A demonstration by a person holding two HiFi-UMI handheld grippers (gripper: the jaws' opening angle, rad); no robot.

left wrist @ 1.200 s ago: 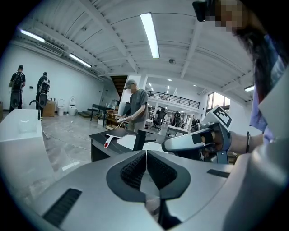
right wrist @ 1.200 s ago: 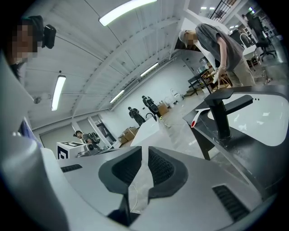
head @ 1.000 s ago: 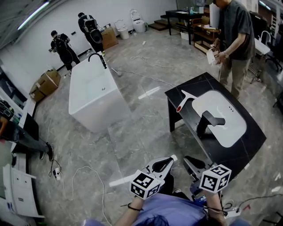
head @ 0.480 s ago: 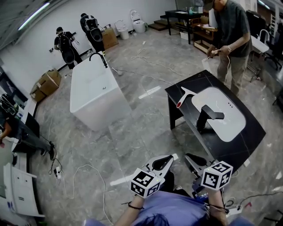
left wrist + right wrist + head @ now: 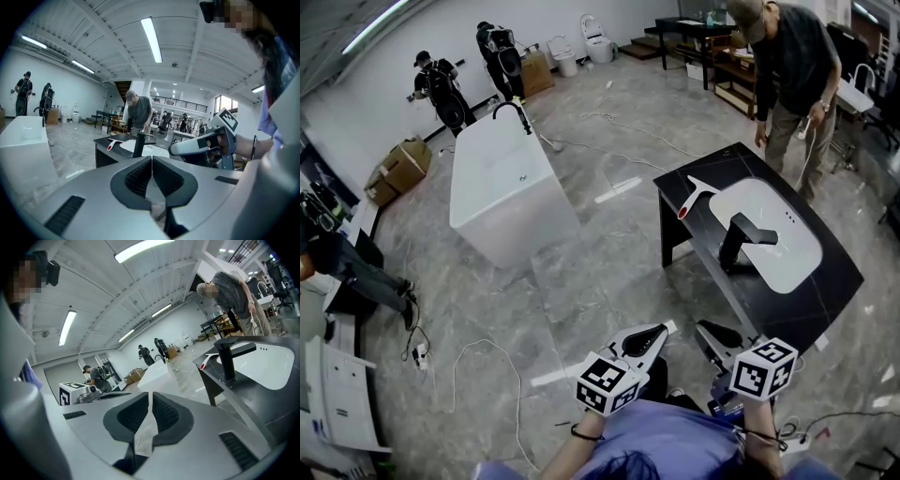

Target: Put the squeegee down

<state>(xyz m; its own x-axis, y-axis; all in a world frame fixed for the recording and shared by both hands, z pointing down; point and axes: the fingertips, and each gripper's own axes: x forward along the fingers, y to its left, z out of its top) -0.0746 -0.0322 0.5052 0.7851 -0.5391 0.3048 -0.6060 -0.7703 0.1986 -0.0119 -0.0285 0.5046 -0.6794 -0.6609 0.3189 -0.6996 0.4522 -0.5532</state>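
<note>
**One squeegee on the bench, two claws shut and empty**

The single squeegee (image 5: 698, 194) lies flat on the far left corner of the black bench (image 5: 787, 305), just beside its one white basin (image 5: 783, 246) and one black faucet (image 5: 741, 239). The left claw (image 5: 666, 330) and right claw (image 5: 701, 327) hang well apart from it, jaws together on nothing. One white bathtub (image 5: 502, 192) stands to the left.

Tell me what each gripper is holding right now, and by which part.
Nothing is held. The left gripper and right gripper both have their jaws together on nothing; the squeegee lies on the black counter beside the sink.
</note>
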